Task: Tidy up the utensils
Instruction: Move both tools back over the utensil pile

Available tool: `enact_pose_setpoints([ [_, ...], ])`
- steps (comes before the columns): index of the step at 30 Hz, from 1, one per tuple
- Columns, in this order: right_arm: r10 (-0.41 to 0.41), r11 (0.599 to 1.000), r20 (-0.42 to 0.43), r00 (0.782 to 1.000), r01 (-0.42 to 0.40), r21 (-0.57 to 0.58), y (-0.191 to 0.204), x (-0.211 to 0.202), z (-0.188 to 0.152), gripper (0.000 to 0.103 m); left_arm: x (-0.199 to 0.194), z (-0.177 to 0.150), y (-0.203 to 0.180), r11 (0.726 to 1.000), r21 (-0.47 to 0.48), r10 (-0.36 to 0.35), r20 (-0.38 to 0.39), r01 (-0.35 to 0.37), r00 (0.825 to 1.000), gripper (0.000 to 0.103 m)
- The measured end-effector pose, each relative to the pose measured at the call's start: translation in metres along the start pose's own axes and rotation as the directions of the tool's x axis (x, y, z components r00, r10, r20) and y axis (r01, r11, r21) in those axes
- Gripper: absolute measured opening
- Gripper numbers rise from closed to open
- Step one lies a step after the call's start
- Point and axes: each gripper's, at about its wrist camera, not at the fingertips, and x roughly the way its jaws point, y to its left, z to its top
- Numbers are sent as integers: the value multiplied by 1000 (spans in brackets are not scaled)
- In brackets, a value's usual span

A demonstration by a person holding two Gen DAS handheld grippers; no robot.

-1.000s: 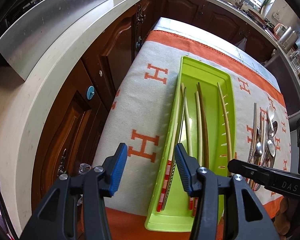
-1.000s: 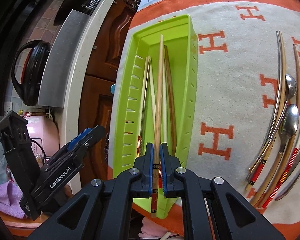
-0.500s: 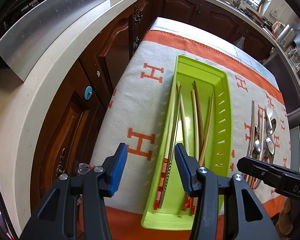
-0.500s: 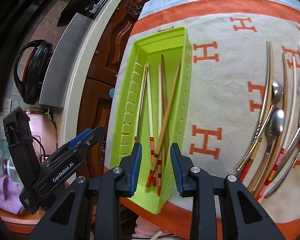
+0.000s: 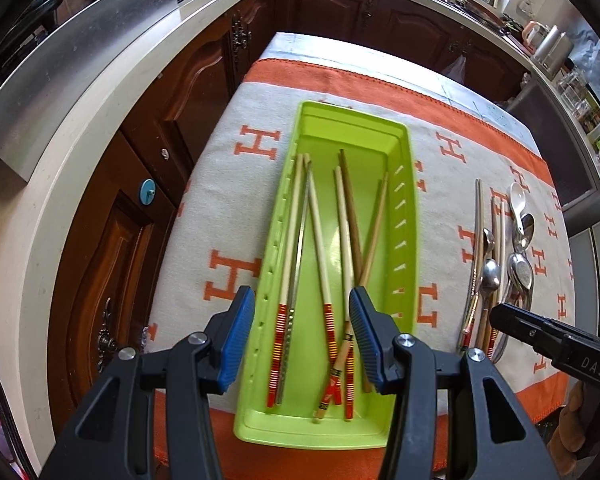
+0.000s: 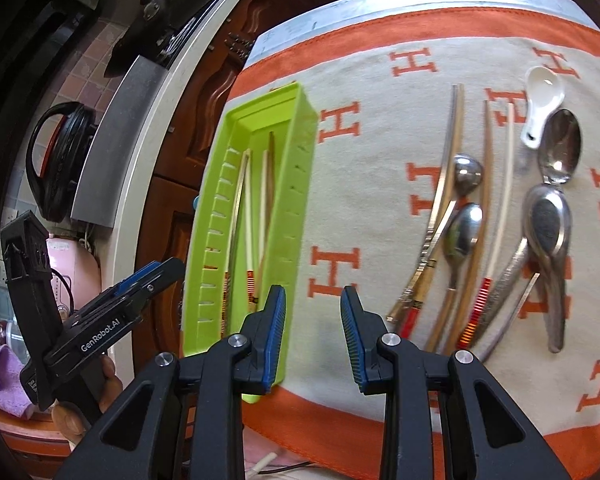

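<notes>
A lime green tray [image 5: 406,216] [image 6: 296,168] lies lengthwise on an orange and cream cloth and holds several chopsticks [image 5: 318,240]. One light wooden chopstick [image 5: 374,228] lies slanted across the others. My left gripper [image 5: 302,338] is open and empty above the tray's near end. My right gripper [image 6: 313,334] is open and empty above the cloth, just right of the tray. A loose pile of chopsticks and spoons [image 6: 496,220] [image 5: 496,264] lies on the cloth to the right, with a white ceramic spoon [image 6: 542,102] at its far end.
The cloth [image 5: 228,216] covers a small table whose left edge runs beside dark wooden cabinets [image 5: 172,128] and a pale countertop [image 5: 52,184]. The right gripper's body [image 5: 556,344] shows at the right of the left wrist view.
My right gripper opened and let go of the light wooden chopstick, which now lies slanted in the tray. It then moved right, off the tray, toward the loose utensils. The left gripper stayed open.
</notes>
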Motion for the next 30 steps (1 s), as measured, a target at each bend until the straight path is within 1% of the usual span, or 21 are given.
enact_pose_setpoints([
  [9,-10,998,51,999,7,59,-47,-27,-8,30,0,0,-45,997,75,-26,-13,27,1000,47],
  [15,-14,995,87,996,5,101,-78,-42,-11,30,3,2,-82,989,138,-48,-32,52,998,47],
  [19,-16,992,113,993,1,128,-99,-52,-13,29,4,7,-104,984,161,-68,-38,74,997,47],
  [23,-30,988,137,990,9,153,-120,-61,-15,29,7,14,-124,976,189,-101,-48,108,994,47],
  [26,-35,986,146,989,10,167,-133,-65,-15,27,14,21,-136,969,198,-137,-71,148,988,47],
  [27,-38,985,151,988,12,170,-135,-66,-15,27,18,24,-141,967,197,-148,-82,162,986,47],
  [29,-48,984,162,986,20,175,-143,-69,-16,24,25,28,-148,964,196,-163,-103,181,981,41],
  [30,-52,984,167,985,22,179,-146,-70,-17,24,30,30,-152,961,197,-174,-117,194,978,36],
])
